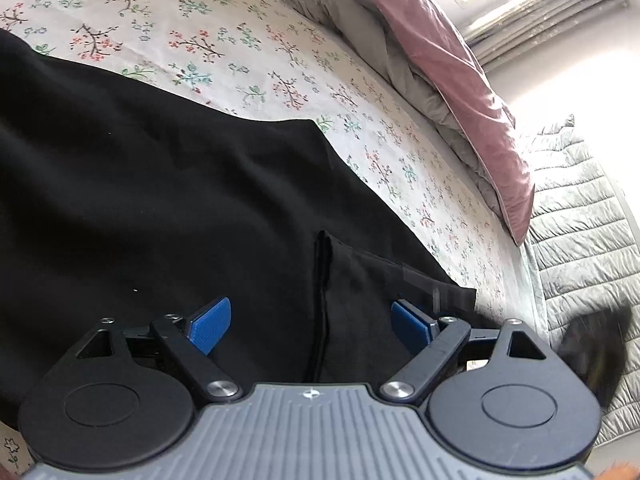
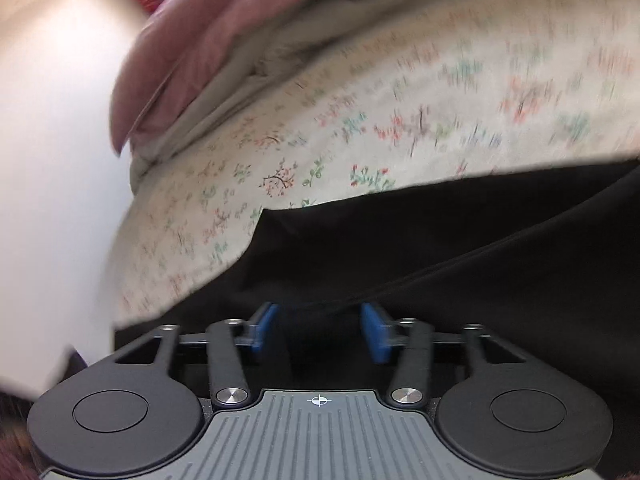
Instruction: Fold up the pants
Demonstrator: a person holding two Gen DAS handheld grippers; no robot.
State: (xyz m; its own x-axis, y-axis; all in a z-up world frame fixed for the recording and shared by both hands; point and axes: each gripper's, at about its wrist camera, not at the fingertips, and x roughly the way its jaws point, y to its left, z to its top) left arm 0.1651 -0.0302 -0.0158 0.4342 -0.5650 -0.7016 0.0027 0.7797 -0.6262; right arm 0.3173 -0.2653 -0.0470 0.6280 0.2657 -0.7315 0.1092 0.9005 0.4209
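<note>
A: Pants point(image 1: 160, 200), black, lie spread on the bed sheet point(image 1: 248, 52), a pale cloth printed with small flowering twigs. In the left wrist view the dark fabric fills the lower left and centre; one straight edge runs up to a corner near mid-frame, and a folded flap with a stitched seam lies just ahead of the gripper.

B: And the left gripper point(image 1: 310, 326)?

A: Its jaws stand wide apart. The blue pads point(image 1: 210, 326) hang over the black fabric, one to each side of the seam, and neither presses on cloth.

B: The right gripper point(image 2: 320, 330)?

A: Its jaws are also apart, though less widely. The blue pads point(image 2: 264, 328) flank a ridge of the dark fabric. The picture is blurred, and whether that ridge rises between the pads or lies beneath them cannot be told; no pad is seen to clamp it.

B: Where do the pants point(image 2: 460, 260) sit in that view?

A: Across the lower right half, with one corner pointing toward the printed bed sheet point(image 2: 400, 100) at centre.

B: Surroundings?

A: A pink duvet point(image 1: 460, 60) with a grey underside is heaped along the far side of the bed. Beside the bed's edge in the left wrist view lies a grey quilted cover point(image 1: 580, 216). A bright window with a radiator beneath it shows at top right.
</note>
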